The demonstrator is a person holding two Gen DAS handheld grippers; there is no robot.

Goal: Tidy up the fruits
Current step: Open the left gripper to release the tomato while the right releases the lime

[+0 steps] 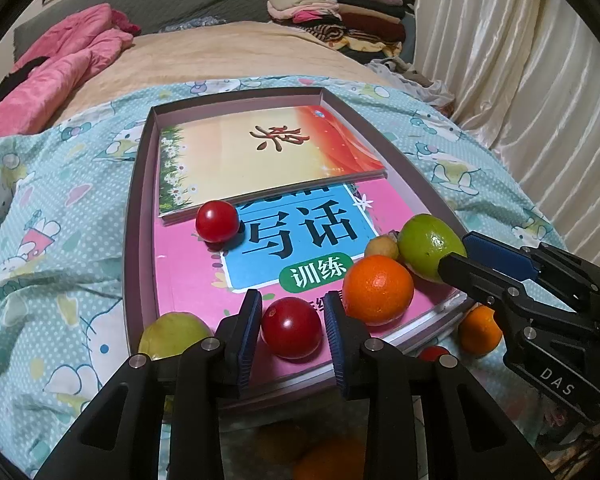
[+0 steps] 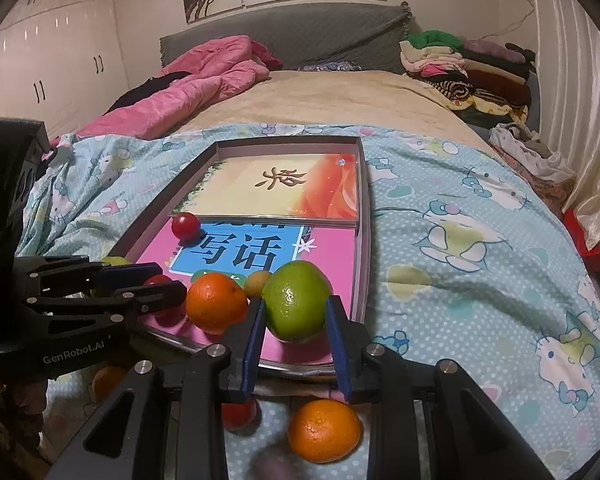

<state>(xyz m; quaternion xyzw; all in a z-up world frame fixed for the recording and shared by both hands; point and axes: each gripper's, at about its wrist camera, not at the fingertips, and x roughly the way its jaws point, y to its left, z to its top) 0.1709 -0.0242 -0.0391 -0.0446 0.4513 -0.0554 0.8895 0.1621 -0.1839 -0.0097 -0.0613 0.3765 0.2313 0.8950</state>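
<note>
A shallow box tray lined with books lies on the bed. My left gripper has its pads on either side of a red tomato at the tray's near edge; contact is unclear. My right gripper brackets a green citrus, also seen in the left wrist view. An orange and a small yellow fruit sit between them. Another tomato lies mid-tray. A yellow-green fruit sits at the near left corner.
Outside the tray's near edge lie an orange, a tomato and another orange. A Hello Kitty quilt covers the bed, with a pink blanket and stacked clothes beyond. Curtains hang at right.
</note>
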